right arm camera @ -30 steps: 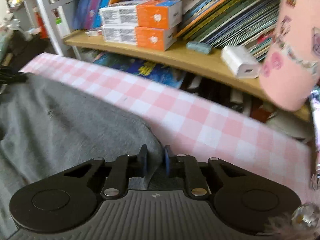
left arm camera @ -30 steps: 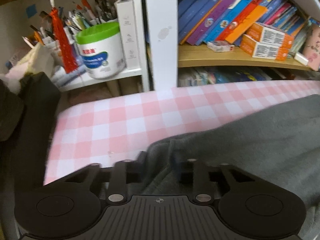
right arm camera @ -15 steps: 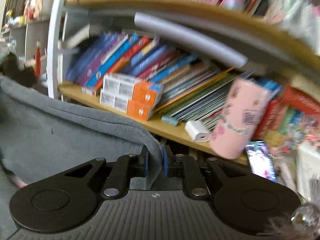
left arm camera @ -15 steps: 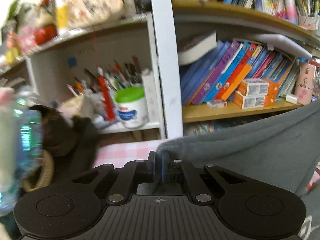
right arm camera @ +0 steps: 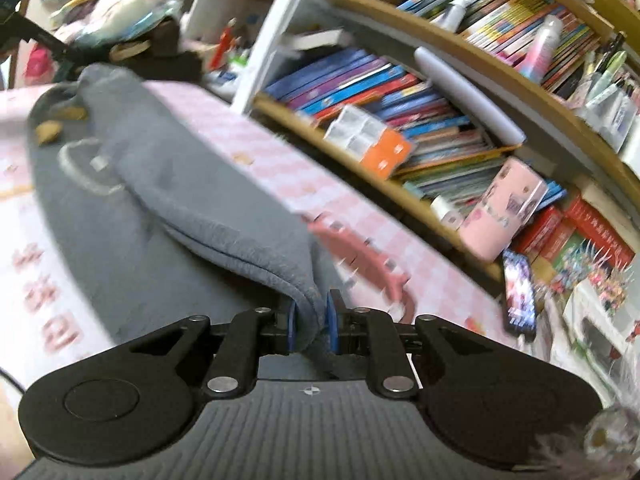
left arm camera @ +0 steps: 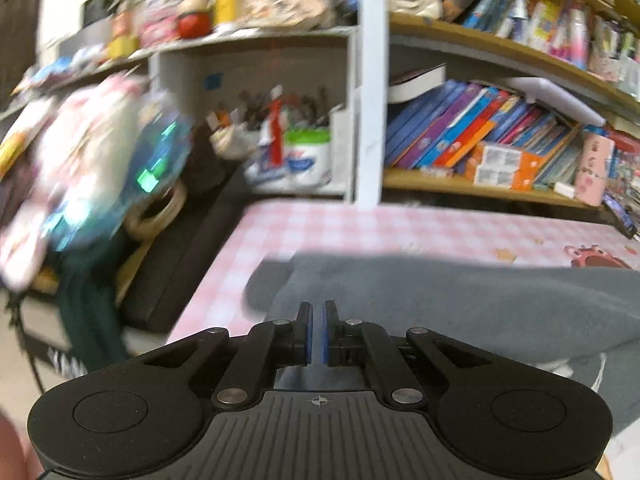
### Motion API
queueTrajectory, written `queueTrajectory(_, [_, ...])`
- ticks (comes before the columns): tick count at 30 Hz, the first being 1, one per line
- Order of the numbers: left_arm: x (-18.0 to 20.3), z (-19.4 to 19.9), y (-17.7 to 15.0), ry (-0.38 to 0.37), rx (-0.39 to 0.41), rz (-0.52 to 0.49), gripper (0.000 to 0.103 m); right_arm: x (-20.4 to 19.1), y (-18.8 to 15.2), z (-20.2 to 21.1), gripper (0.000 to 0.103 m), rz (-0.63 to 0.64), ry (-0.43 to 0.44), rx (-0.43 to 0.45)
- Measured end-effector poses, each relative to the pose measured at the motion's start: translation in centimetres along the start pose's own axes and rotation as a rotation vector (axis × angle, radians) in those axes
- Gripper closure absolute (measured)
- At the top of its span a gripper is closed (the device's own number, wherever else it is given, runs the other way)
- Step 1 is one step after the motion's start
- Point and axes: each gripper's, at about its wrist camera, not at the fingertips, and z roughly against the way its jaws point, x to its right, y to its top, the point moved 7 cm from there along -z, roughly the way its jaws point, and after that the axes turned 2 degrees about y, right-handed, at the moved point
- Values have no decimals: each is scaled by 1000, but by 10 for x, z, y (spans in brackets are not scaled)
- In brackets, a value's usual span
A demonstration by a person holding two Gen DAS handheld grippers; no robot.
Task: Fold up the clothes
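Right wrist view is showing the right gripper (right arm camera: 311,322) pinching the gray garment's (right arm camera: 168,200) folded edge, its length running away leftward across the tabletop (right arm camera: 360,216), while the left gripper (left arm camera: 316,332) is looking clenched, fabric lying just ahead.

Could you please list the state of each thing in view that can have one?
Left gripper: jaws shut; whether cloth is pinched cannot be told.
Right gripper: jaws shut on the garment's edge.
Grey garment: partly folded over itself, on the checked cloth.
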Motion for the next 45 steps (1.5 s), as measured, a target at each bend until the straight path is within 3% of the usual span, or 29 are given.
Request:
queueTrajectory(4, [-12,26,-24,-2,9,55,98,-7,-14,9,79,-77,30,-27])
queueTrajectory(11, [-14,55,-46,-27,54,175,95,-4,-31,27,77,-238,72,-56])
queueTrajectory(14, [-5,59,-47,-66,76,221,94,-6,-31,36,67,-318,108,-37])
queueTrajectory(16, [2,59,-48,-92,89,253,88,-8,-31,40,55,-376,130,-22])
queueTrajectory(21, [15,54,-44,-147,96,360,60,-8,-27,40,45,-565,222,22])
queueTrajectory(25, [24,48,-39,-179,81,419,60,1,-27,29,40,-764,296,28])
queueTrajectory(32, [25,39,-34,-175,66,474,60,30,-45,8,40,-1153,412,7])
queueTrajectory(35, [19,33,-34,-151,55,522,44,43,-55,-3,40,-1336,464,14])
queueTrajectory(36, [14,31,-34,-138,54,552,43,47,-59,-7,40,-1379,468,8])
queueTrajectory(38, [6,26,-34,-133,45,608,44,50,-65,-13,42,-1423,450,-15])
queueTrajectory(40, [0,21,-33,-139,35,658,45,52,-68,-18,56,-1418,411,-34])
queueTrajectory(45, [-3,-2,-28,-172,-9,735,47,51,-70,-17,64,-1397,388,-29])
